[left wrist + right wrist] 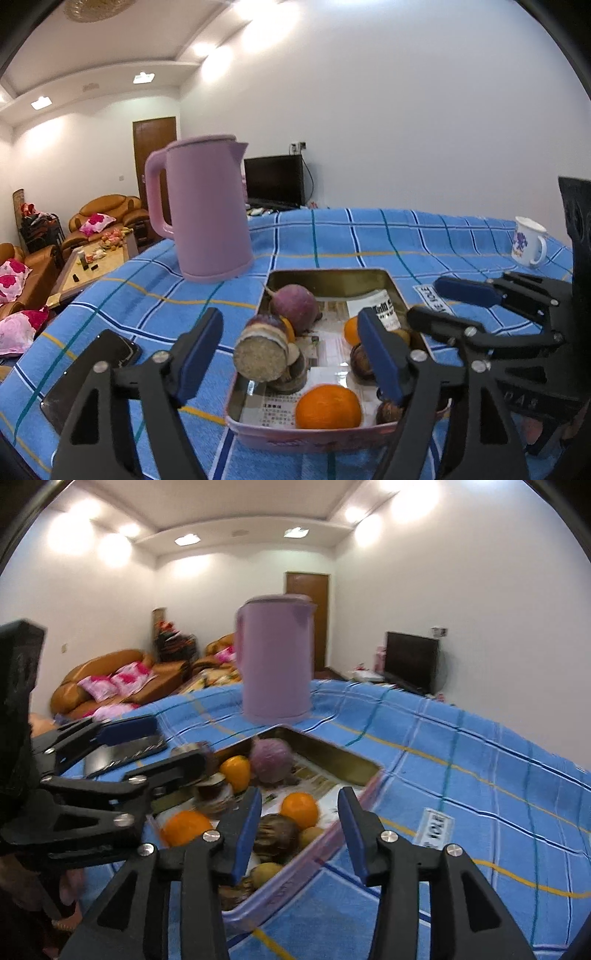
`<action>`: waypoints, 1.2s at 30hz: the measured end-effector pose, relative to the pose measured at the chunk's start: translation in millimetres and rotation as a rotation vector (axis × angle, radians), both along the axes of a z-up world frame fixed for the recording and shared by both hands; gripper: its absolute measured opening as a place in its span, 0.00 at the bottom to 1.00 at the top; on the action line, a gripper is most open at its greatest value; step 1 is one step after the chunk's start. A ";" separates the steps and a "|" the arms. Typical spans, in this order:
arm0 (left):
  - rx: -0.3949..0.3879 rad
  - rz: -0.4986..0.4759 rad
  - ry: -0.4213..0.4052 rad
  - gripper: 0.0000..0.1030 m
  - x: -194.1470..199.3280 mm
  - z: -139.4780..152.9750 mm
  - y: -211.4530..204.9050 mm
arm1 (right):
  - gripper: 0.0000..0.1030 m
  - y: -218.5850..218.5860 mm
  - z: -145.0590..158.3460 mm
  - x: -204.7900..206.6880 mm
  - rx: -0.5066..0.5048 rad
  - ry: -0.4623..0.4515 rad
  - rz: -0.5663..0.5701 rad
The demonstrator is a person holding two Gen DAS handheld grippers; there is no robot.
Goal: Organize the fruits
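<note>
A: What sits nearest the left gripper (291,354)?

B: Its jaws stand apart and press on nothing. Between them, seen from the left wrist, is the near end of a rectangular tin tray (334,280) on the blue checked cloth (369,236) that covers the surface. An orange (328,407) lies at the tray's near rim, with a brown round fruit (388,411) just beside it, by the right finger.

A: And the cut purple thing?

B: A purple sweet potato (264,349), pale cut face toward the camera, rests on a darker piece against the tray's left wall. No pad touches it.

A: The right gripper (301,832)?

B: Jaws apart too, gripping nothing. They hang over the tray's near corner, above a dark brown fruit (275,834), a greenish-brown one (266,873) and another orange (300,808).

A: Further in?

B: A round purple turnip-like root (295,304) at the tray's far left, a third orange (236,770) beside it, printed paper (373,306) lining the floor. A black phone (92,373) lies on the cloth, left of the tray.

A: Beyond the tray?

B: A pink kettle (207,206) stands upright just behind it, a white mug (528,240) well off to the right. Past the surface, a television (275,181), a brown sofa (107,679) and a wooden door (154,147).
</note>
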State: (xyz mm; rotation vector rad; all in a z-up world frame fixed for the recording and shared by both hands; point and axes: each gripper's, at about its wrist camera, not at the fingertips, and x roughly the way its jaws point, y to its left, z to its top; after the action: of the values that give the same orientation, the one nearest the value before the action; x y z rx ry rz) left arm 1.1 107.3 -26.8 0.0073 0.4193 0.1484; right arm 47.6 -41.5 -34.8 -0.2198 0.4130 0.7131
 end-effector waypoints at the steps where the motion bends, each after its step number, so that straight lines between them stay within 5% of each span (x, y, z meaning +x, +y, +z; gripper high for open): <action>1: -0.003 0.003 -0.005 0.76 -0.3 1.0 0.2 | 0.59 -3.8 1.3 1.1 0.009 -0.011 -0.028; 7: -0.018 0.014 -0.027 0.87 -1.2 5.9 0.0 | 0.63 -18.2 5.5 6.7 0.034 -0.046 -0.136; 36: -0.026 0.030 -0.024 0.91 -0.8 5.3 0.3 | 0.63 -21.9 3.5 6.1 0.038 -0.032 -0.128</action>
State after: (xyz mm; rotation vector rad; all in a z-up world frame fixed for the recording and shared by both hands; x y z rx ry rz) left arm 0.4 107.6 -21.5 -0.0261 0.3974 0.1730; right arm 53.7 -63.3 -31.3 -0.1670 0.3788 0.5900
